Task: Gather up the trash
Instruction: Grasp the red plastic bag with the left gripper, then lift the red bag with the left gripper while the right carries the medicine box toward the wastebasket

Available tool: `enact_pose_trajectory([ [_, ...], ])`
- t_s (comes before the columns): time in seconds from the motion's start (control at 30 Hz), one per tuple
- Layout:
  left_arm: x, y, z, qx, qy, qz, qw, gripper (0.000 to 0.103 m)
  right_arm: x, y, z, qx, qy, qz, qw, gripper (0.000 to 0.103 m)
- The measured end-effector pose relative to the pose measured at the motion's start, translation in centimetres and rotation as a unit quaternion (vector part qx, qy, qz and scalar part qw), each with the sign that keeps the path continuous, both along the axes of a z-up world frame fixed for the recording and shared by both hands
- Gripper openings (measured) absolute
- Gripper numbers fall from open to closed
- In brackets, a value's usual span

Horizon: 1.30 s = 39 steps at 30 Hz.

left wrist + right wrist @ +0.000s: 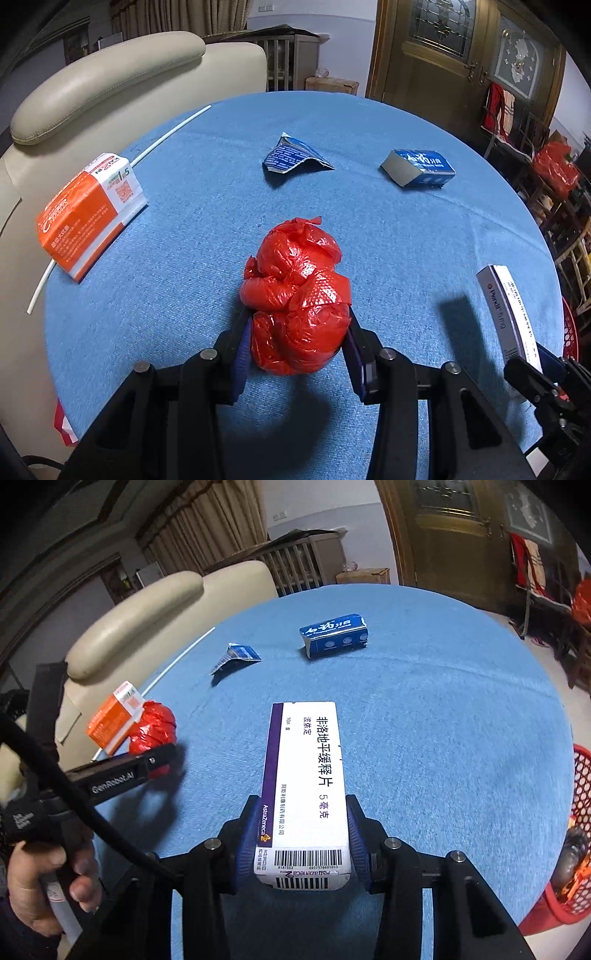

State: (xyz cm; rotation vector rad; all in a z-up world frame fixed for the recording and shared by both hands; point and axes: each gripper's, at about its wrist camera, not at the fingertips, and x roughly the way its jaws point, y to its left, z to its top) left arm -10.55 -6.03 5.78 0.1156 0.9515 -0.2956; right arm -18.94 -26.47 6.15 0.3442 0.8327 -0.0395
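My left gripper [297,332] is shut on a crumpled red plastic bag [299,291] just above the blue tablecloth; it also shows in the right wrist view [153,727]. My right gripper [301,827] is shut on a white and purple medicine box [306,775], held above the cloth; the box also shows at the right of the left wrist view [509,314]. An orange and white carton [88,214], a torn blue wrapper [291,155] and a blue toothpaste box [419,166] lie on the table.
A red mesh basket [576,849] with some trash stands off the table's right edge. A white straw [170,133] lies along the far left edge. A beige sofa [110,81] stands behind the round table [406,240].
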Motion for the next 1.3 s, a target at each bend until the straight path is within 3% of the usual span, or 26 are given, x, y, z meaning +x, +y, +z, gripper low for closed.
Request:
enact_pose_trajectory([
  [0.6, -1.7, -2.7, 0.6, 0.006, -0.01, -0.025, 0.9996, 0.046, -2.5, -2.3, 0.1, 0.04, -0.014, -0.028, 0.999, 0.047],
  [1.3, -2.9, -4.2, 1.4, 0.006, -0.02, -0.043, 0.9988, 0.046, -4.4, -3.8, 0.6, 0.051, -0.031, -0.052, 0.997, 0.047],
])
